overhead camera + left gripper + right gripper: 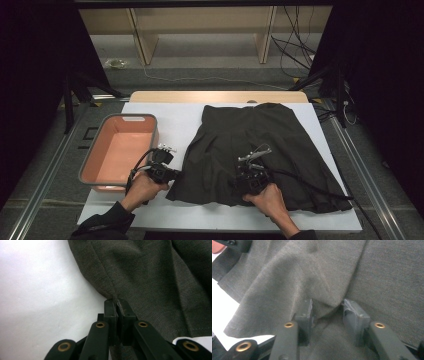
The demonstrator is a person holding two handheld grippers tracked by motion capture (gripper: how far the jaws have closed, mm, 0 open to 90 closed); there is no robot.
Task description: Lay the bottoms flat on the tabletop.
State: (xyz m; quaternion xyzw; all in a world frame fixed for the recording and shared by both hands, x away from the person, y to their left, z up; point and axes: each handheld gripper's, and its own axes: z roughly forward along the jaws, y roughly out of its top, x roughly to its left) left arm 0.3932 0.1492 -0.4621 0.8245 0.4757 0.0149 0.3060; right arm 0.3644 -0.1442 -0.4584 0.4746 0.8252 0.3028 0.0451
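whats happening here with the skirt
A person works a dark skirt spread on the white table with a gripper in each hand. The left gripper is clamped shut on the skirt's hem at its lower left corner. The right gripper sits on the skirt's lower middle with its jaws apart and a fold of cloth bunched between them, not yet pinched. An empty pink bin stands to the left.
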